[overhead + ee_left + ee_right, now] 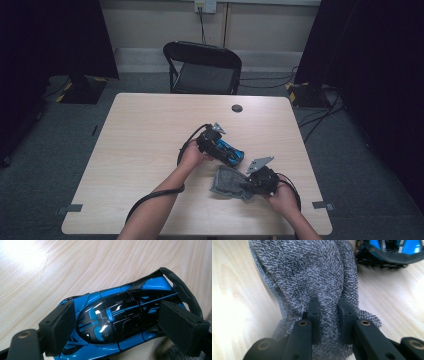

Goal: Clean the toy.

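A blue and black toy car [231,152] sits on the pale wooden table [145,135] right of centre. My left gripper [220,145] is shut on it, one pad on each side of the car [120,312] body. In the left gripper view the left gripper [120,327] straddles the glossy cabin. A grey terry cloth [227,181] lies just in front of the car. My right gripper [252,186] is shut on a bunched fold of the cloth [307,272], with the right gripper [329,315] pads pinching it. The car's tail [392,247] lies beyond the cloth.
A black folding chair [202,67] stands behind the table's far edge. A round cable hole [237,108] sits near the far middle of the top. Black cables trail from both grippers toward the near edge. Dark curtains flank the room.
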Demonstrator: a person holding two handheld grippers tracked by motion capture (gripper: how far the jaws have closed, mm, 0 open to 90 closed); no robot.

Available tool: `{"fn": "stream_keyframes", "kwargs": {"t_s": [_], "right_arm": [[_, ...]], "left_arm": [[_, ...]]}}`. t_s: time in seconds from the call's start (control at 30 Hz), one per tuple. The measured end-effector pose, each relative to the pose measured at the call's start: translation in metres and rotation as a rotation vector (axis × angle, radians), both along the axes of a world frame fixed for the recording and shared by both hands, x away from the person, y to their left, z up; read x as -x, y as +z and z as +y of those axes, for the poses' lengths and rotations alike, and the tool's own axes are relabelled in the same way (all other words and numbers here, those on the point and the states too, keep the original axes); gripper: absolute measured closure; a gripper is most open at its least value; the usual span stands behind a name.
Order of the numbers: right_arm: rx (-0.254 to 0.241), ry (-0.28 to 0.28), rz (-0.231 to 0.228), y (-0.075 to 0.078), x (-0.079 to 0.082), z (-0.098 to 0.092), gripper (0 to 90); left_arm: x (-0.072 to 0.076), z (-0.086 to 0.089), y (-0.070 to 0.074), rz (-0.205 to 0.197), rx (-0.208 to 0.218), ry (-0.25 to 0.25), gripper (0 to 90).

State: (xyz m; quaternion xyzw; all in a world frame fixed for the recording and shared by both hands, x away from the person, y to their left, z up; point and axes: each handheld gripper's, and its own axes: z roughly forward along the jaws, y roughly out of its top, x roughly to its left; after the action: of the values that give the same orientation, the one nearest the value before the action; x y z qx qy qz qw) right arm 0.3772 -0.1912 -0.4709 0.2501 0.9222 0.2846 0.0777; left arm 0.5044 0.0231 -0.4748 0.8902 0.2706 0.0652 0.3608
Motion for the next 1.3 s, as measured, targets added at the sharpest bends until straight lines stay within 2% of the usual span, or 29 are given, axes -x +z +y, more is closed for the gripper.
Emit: {"fn": "stream_keyframes", "kwargs": {"t_s": [0.07,0.27,1.3], "right_arm": [[-0.002,-0.011,0.001,0.000,-0.002,-0.001,75.0],[0.032,-0.019,-0.015,0.001,-0.005,-0.003,75.0],[0.034,-0.106,0.008,0.001,-0.034,-0.037,74.7]], "left_arm": [[0.000,0.000,0.000,-0.002,0.000,-0.001,14.8],[0.000,-0.001,0.000,0.004,-0.003,0.007,14.7],[0.000,0.000,0.001,0.003,-0.008,0.004,15.0]]}}
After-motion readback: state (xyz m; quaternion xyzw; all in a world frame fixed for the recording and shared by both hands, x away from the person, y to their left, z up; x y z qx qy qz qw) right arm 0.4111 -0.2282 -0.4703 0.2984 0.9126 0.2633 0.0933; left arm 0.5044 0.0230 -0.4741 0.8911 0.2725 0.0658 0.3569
